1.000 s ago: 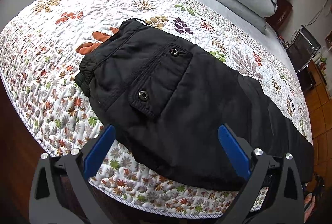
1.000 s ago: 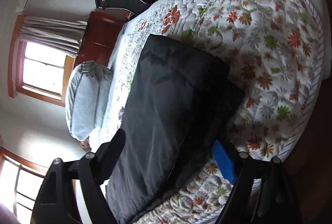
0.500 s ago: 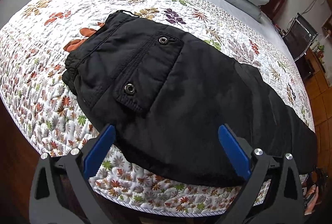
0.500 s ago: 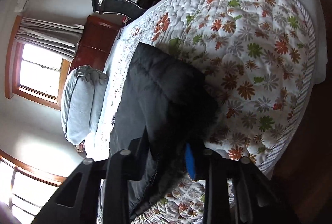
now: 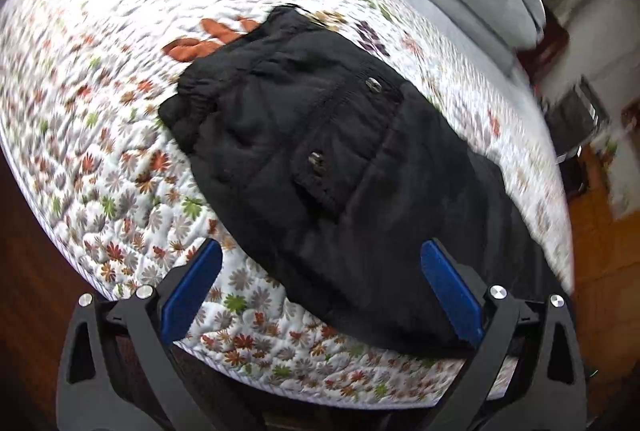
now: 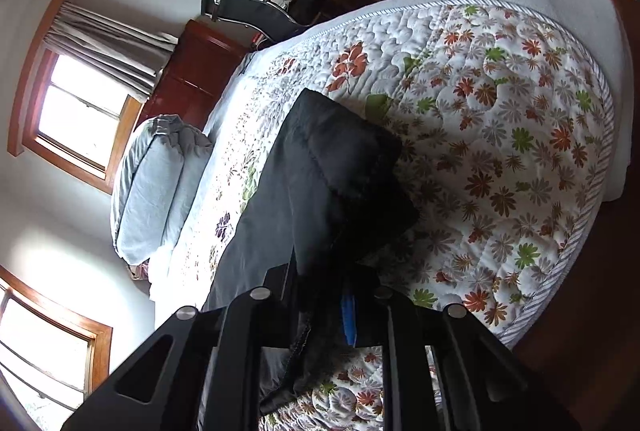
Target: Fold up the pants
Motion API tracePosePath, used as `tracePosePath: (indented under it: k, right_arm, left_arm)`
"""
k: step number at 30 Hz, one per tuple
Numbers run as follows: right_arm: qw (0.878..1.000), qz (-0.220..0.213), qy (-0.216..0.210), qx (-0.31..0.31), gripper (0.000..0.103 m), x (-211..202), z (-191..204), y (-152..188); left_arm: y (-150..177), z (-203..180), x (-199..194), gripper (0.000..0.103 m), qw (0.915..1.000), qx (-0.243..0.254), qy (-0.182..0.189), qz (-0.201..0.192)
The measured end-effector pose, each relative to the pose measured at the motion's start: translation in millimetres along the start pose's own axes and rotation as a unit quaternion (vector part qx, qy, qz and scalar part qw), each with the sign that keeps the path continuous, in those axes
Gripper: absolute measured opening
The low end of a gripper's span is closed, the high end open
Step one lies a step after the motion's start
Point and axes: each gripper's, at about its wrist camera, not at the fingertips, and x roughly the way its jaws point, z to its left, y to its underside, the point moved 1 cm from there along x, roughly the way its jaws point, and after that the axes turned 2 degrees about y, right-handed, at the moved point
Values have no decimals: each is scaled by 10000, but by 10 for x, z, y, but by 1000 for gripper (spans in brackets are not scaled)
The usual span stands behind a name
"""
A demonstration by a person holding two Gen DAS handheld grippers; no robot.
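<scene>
The left gripper (image 5: 320, 281) hangs wide apart and holds nothing above the near edge of the black pants (image 5: 340, 167) lying on the floral quilt (image 5: 100, 135), while the right gripper (image 6: 320, 295) is clamped on the pants' leg fabric; no writing is legible.

Left gripper (image 5: 320, 281): matte black angular frame, triangular cut-outs, silver round screw heads, blue pads (image 5: 192, 285) lining both fingers. Right gripper (image 6: 320, 305): same black frame, silver screws, blue pad partly visible.
</scene>
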Motion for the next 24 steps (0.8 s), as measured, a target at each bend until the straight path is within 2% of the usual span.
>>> tracePosePath:
  k: [1,4,7,11,13,14,16,18,20,24]
  right_arm:
    - [10000,3,6,11,17,4,11,-3]
    - [10000,17,5,52,17,20,-2,-4]
    - [10000,46,43,15,17,27,10,-22]
    - [9999,78,108,-1,17,37,35,-32]
    - [9999,88,134,8,17,47,43,-33]
    - [9999,90,139,18,17,49,48,-33]
    - [9998,93,159,36,17,57,49,-31]
    - [9998,94,168,50,17,71,32,-31]
    - [9998,99,164,82,17,82,11,-33]
    - [9999,63,133,64,17,73,19,-37]
  left_arm:
    - [-37,95,11,99,9994,-271,197,-12]
    - [-93,276,89,99,9959,-800,420,83]
    - [-113,384,154,99,9915,-1108,666,110]
    - [-130,494,174,97,9810,-1527,1199,33]
    - [-143,515,162,90,9759,-1607,1474,-15]
    - [-152,513,161,77,9745,-1616,1558,-16]
    - [-147,515,194,74,9748,-1614,1538,33]
    - [-140,512,239,59,9772,-1554,1442,85]
    - [-135,516,310,49,9803,-1472,1310,127]
    - [-112,562,344,40,9784,-1542,1376,108]
